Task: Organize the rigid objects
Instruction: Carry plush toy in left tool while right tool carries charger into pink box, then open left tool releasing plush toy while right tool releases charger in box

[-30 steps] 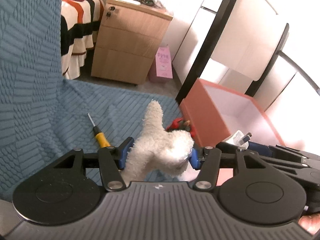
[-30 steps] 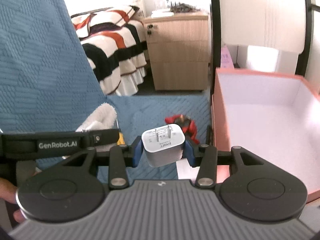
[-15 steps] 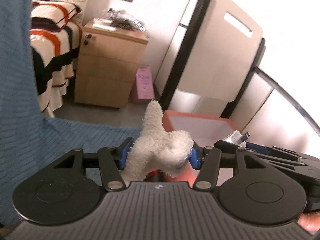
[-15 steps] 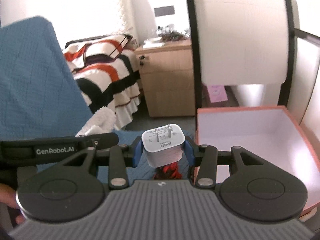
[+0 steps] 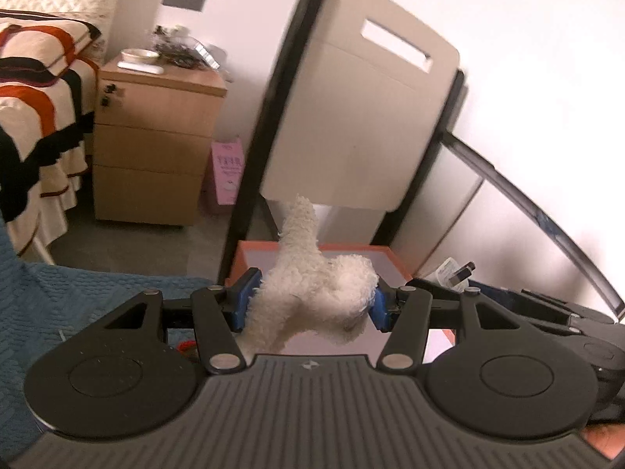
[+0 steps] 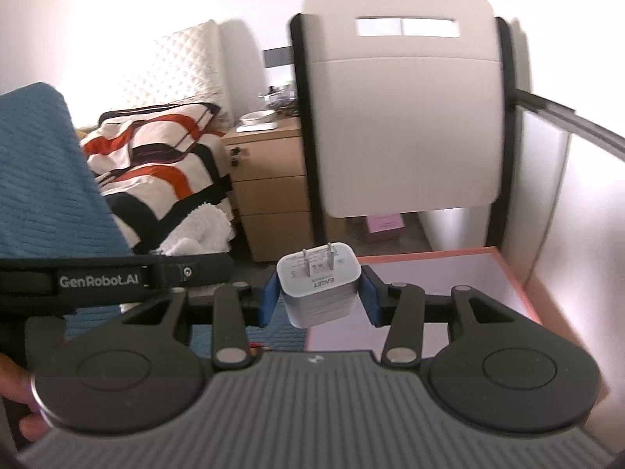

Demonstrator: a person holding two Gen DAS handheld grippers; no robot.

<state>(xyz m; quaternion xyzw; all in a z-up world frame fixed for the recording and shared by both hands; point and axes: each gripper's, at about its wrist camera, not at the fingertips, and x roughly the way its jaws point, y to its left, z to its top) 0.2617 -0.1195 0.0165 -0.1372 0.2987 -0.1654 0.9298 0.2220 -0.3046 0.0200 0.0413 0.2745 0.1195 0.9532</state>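
My left gripper (image 5: 310, 305) is shut on a fluffy white plush toy (image 5: 312, 281) and holds it in the air in front of the orange box (image 5: 250, 258). My right gripper (image 6: 318, 297) is shut on a white plug adapter (image 6: 318, 289), prongs up, held over the near left part of the orange box (image 6: 519, 277), whose inside is white. The right gripper and adapter (image 5: 455, 271) show at the right in the left wrist view. The left gripper's strap (image 6: 117, 279) and the plush (image 6: 203, 230) show at the left in the right wrist view.
A blue textured cloth (image 5: 78, 297) covers the surface at the left. A bit of something red (image 5: 187, 346) peeks out under the left gripper. Behind the box stands a white chair back (image 6: 402, 117) with black frame. A wooden drawer cabinet (image 5: 152, 152), a pink bag (image 5: 228, 172) and a striped bed (image 6: 156, 164) are beyond.
Both grippers have risen and tilted upward, each still holding its object. The screwdriver and most of the red item on the cloth have dropped out of view. The box now sits lower in both views.
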